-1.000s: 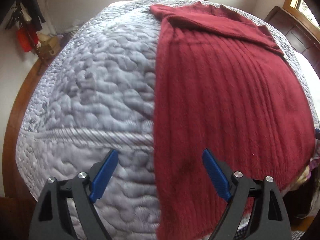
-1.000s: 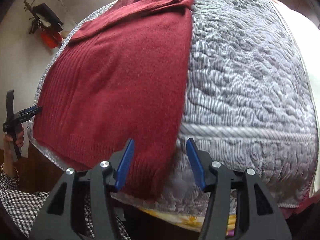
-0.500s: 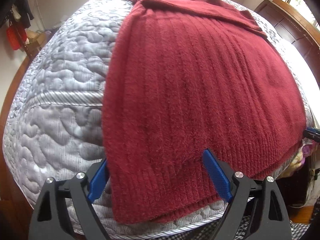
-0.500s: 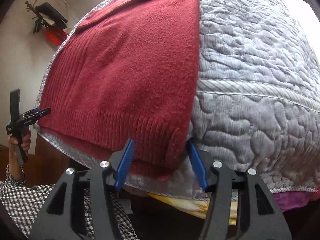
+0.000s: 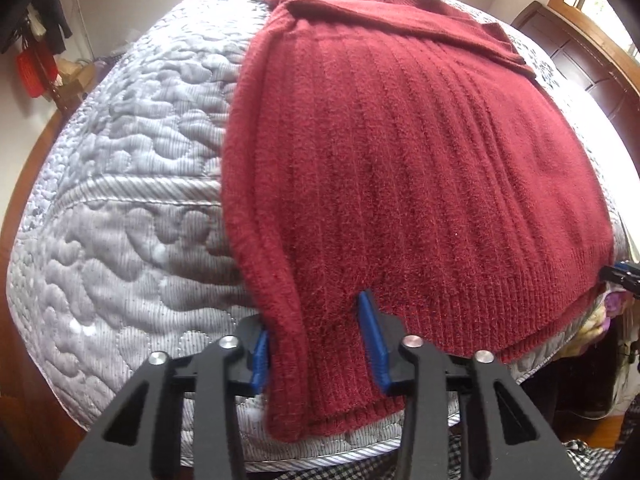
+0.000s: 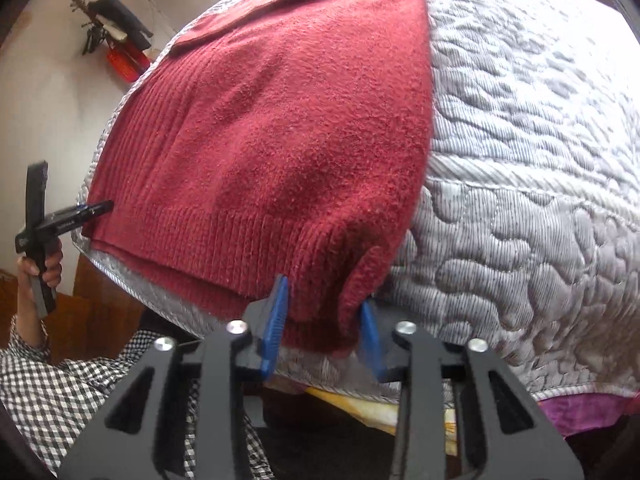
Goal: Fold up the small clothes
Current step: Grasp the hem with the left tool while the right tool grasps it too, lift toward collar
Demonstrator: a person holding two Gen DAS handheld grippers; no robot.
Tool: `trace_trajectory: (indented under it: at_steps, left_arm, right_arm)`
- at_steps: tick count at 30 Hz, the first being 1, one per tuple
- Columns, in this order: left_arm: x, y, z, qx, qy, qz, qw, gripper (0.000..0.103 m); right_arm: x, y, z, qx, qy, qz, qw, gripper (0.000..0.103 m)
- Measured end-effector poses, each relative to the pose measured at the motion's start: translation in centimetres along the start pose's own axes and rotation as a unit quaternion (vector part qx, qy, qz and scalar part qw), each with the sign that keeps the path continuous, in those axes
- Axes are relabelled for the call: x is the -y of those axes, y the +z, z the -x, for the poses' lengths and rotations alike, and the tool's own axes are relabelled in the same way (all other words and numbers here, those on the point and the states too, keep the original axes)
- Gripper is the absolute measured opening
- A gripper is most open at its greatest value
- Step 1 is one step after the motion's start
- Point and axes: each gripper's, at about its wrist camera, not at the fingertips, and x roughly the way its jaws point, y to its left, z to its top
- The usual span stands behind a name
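Currently, a red sweater (image 5: 400, 168) lies flat on a bed covered by a grey quilted bedspread (image 5: 132, 184). Its ribbed hem hangs slightly over the near edge of the bed, and its collar and a folded sleeve lie at the far end.

Left claw (image 5: 316, 340): the two blue fingers (image 5: 370, 332) stand on either side of the sweater's near left hem corner. The knit bunches between them and drapes over the left finger. Whether the fingers press fully on the fabric cannot be told from this view.

Right claw (image 6: 320, 320): the two blue fingers (image 6: 276, 312) bracket the near right hem corner. The fabric puckers into a fold between them, touching both fingers; full clamping cannot be confirmed.

In the right wrist view, the left claw (image 6: 98, 208) appears at the far left edge of the hem, held by a hand (image 6: 44, 264) with a checked sleeve (image 6: 60, 384) below. A dark item with a red part (image 6: 120, 56) hangs on the wall beyond the bed.
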Motion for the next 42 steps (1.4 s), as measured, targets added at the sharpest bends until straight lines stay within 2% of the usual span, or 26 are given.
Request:
trace_trajectory:
  at_steps: [3, 4, 10, 14, 22, 31, 35, 39, 42]
  left_arm:
    - [-0.4, 0.0, 0.4, 0.006, -0.007, 0.007, 0.9999, 0.015]
    - [-0.6, 0.0, 0.6, 0.007, -0.016, 0.011, 0.9998, 0.013]
    - [-2.2, 0.9, 3.1, 0.024, -0.084, 0.042, 0.9953, 0.01]
    - [-2.8, 2.8, 5.3, 0.051, -0.118, 0.051, 0.9904, 0.01]
    - [-3.2, 8.0, 7.3, 0.103, -0.109, 0.045, 0.9877, 0.01]
    - [-3.8, 15.0, 4.0, 0.107, -0.121, 0.087, 0.9831, 0.01]
    - [-4.6, 18.1, 2.0, 0.104, -0.114, 0.11, 0.9818, 0.01]
    - [-5.7, 20.7, -0.6, 0.087, -0.125, 0.138, 0.9786, 0.01]
    - [-5.9, 21.9, -2.4, 0.078, -0.118, 0.145, 0.9792, 0.01]
  right_arm:
    - [-0.3, 0.2, 0.6, 0.007, 0.004, 0.01, 1.0, 0.014]
    - [-0.4, 0.2, 0.8, 0.01, 0.007, 0.012, 1.0, 0.014]
    - [-0.4, 1.0, 3.5, 0.047, 0.049, 0.008, 0.998, 0.013]
    - [-0.1, 2.6, 5.5, 0.073, 0.07, 0.003, 0.995, 0.012]
    - [1.2, 7.7, 7.6, 0.1, 0.059, 0.0, 0.993, 0.012]
    - [4.0, 15.3, 5.4, 0.086, 0.068, -0.04, 0.993, 0.012]
    - [6.2, 18.7, 3.0, 0.07, 0.072, -0.073, 0.992, 0.012]
    - [8.7, 22.0, 0.2, 0.056, 0.097, -0.11, 0.988, 0.012]
    - [10.0, 23.8, -1.8, 0.042, 0.104, -0.131, 0.985, 0.013]
